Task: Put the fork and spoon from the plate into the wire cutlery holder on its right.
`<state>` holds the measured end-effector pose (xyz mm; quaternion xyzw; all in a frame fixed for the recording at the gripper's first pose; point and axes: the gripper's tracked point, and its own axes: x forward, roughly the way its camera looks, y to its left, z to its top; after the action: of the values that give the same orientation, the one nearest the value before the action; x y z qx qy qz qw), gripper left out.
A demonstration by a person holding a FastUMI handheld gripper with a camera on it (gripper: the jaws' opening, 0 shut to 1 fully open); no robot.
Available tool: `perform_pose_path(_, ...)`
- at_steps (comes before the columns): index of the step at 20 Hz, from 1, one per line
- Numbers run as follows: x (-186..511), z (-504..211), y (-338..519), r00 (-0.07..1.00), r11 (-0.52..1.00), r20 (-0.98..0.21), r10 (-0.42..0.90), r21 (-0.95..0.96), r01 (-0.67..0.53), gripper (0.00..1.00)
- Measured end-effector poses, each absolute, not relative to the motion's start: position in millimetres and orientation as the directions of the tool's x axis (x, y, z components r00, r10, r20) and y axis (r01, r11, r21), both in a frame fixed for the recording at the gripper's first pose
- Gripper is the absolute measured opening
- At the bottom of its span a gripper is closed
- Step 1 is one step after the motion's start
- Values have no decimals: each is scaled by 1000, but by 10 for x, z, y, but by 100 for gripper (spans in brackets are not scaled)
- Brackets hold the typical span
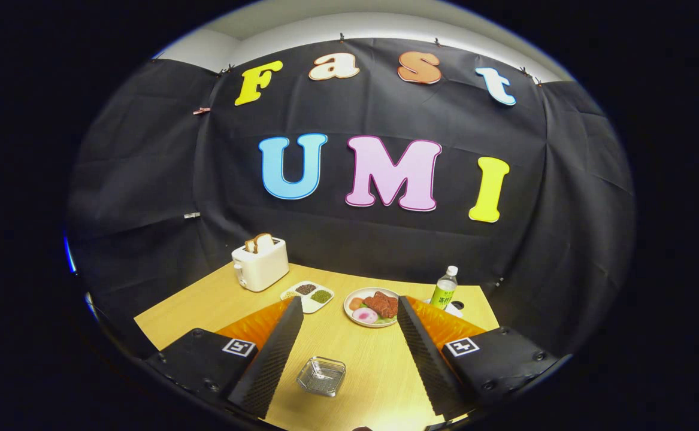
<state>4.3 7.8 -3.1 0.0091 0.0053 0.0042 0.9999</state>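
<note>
My gripper [350, 302] hangs open above the wooden table [379, 383], its two black ribbed fingers [277, 347] spread wide with nothing between them. Low between the fingers, a small square wire cutlery holder [321, 376] stands on the table. Beyond the fingertips, close to the right one, is a round white plate [349, 312] carrying brown meat pieces and a pink slice.
A white toaster [259, 269] with bread in its slots stands at the table's far left. A white divided tray [308, 295] with dark and green fillings lies left of the plate. A clear bottle [444, 288] with a green label stands right of the plate, near the back edge.
</note>
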Motion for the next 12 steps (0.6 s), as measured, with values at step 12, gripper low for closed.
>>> perform_pose_path(12,257,-742,1499,920,970,-313,235,132,-203,100)
